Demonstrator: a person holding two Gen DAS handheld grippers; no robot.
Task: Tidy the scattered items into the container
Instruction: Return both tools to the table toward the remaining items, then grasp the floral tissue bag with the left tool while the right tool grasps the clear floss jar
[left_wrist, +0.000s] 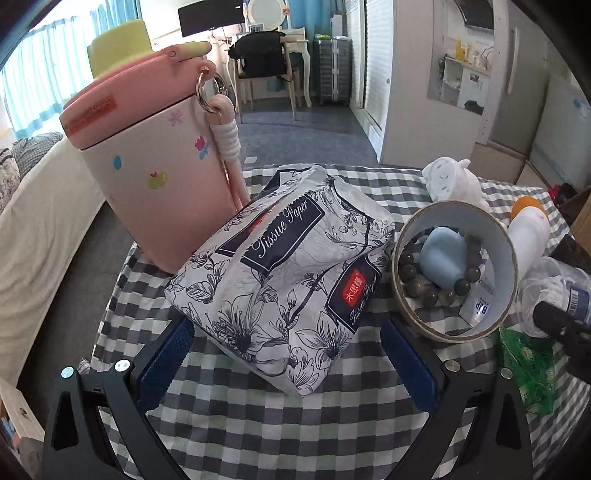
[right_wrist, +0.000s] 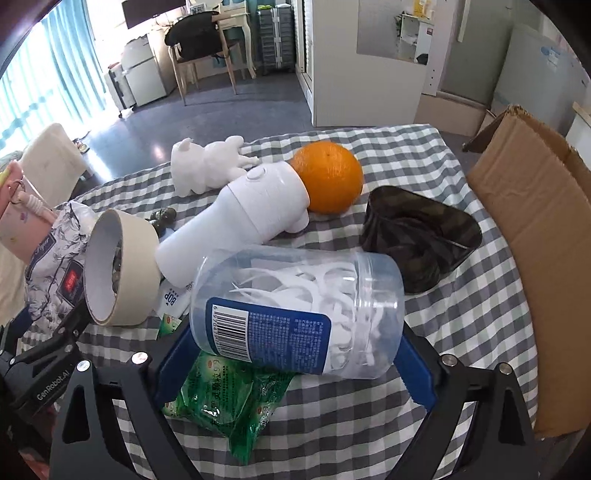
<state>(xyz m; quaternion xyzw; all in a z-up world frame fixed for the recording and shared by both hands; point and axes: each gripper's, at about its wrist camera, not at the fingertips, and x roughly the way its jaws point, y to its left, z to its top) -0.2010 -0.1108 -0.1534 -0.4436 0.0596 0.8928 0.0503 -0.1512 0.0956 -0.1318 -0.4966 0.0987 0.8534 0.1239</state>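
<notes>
A floral tissue pack (left_wrist: 288, 280) lies on the checked tablecloth between the blue pads of my left gripper (left_wrist: 286, 326). The jaws are open, and cloth shows between the pack and the right pad (left_wrist: 410, 365). In the right wrist view a clear jar of floss picks (right_wrist: 295, 310) lies on its side, partly on a green packet (right_wrist: 229, 398). My right gripper (right_wrist: 291, 332) straddles the jar, open wide, with its pads close to both ends. The cardboard box (right_wrist: 535, 240) stands open at the table's right edge.
A tall pink bottle (left_wrist: 159, 177) stands left of the tissue pack. A tape roll (left_wrist: 454, 269) holding a blue case and beads leans at its right. A white figurine (right_wrist: 207, 166), a white handheld device (right_wrist: 240, 218), an orange (right_wrist: 328, 177) and a camouflage pouch (right_wrist: 417, 236) lie beyond the jar.
</notes>
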